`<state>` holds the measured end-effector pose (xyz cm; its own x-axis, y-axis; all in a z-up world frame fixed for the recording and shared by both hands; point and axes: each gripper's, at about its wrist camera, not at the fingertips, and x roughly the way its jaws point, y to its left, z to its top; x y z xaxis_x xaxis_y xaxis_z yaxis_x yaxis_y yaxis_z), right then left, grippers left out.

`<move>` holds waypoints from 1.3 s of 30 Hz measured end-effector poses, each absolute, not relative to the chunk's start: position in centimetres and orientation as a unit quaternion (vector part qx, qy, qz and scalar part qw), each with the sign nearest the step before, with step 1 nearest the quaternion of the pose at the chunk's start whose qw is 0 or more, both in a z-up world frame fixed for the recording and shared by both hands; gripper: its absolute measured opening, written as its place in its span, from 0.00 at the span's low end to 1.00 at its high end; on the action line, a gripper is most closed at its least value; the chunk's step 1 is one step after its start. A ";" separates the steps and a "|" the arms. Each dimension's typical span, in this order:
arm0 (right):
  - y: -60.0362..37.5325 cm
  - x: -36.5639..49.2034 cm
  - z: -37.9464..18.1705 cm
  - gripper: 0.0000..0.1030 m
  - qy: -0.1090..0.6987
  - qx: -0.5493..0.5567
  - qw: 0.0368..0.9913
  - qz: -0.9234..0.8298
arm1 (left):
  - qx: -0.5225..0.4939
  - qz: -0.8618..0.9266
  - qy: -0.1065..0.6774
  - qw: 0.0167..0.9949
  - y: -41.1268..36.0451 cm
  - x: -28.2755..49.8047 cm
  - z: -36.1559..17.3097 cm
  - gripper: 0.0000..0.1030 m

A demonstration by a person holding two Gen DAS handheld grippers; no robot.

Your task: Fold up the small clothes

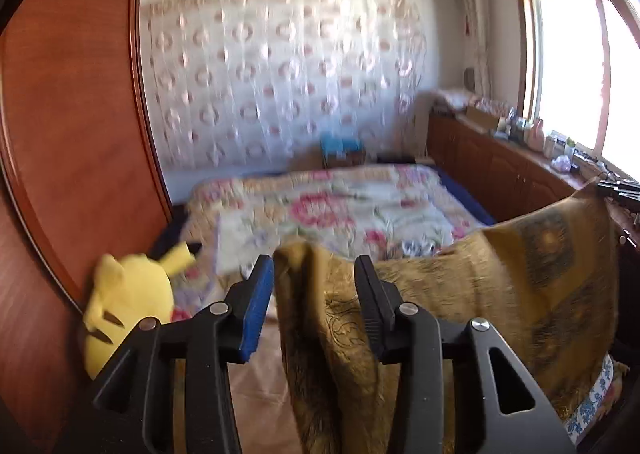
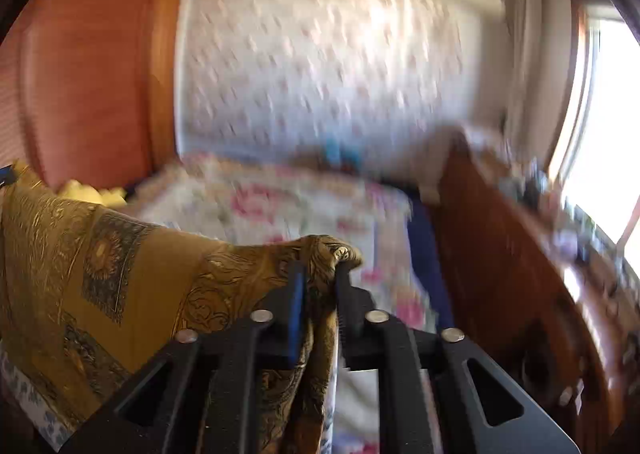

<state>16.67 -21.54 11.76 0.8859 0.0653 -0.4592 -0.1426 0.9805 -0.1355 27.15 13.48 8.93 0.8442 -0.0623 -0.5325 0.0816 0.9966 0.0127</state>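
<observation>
Scarf (image 1: 460, 302) hanging limp, thin, slippery | right gripper (image 2: 320, 274) pinching one top corner | left gripper (image 1: 314, 274) gaping around other corner, not clamping | grip hems

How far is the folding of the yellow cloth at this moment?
It is at an early stage. The yellow cloth is already lifted and hangs spread above the bed. The right tongs are shut on one bunched corner. The left tongs are open, with the other end of the cloth hanging between the fingers, so that grip looks loose. No neat fold is visible; all the folding is left.
</observation>
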 end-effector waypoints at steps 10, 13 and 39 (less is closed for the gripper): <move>-20.4 19.4 -2.6 0.26 0.317 -0.038 0.945 0.070 | 0.024 -0.125 0.350 0.928 9.2 23.6 -0.7 0.78; -19.6 18.1 -4.7 0.36 0.324 -0.036 0.941 0.092 | 0.028 -0.129 0.357 0.924 7.8 22.1 -2.0 0.78; -24.1 12.7 -8.8 0.54 0.349 -0.020 0.934 0.073 | 0.070 -0.156 0.419 0.892 1.6 20.3 -8.8 0.80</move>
<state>12.75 -24.08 -8.77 0.7460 0.1229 -0.6545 -0.1509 0.9885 0.0136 20.33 1.56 -8.82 0.6004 -0.2189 -0.7692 0.3368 0.9415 -0.0051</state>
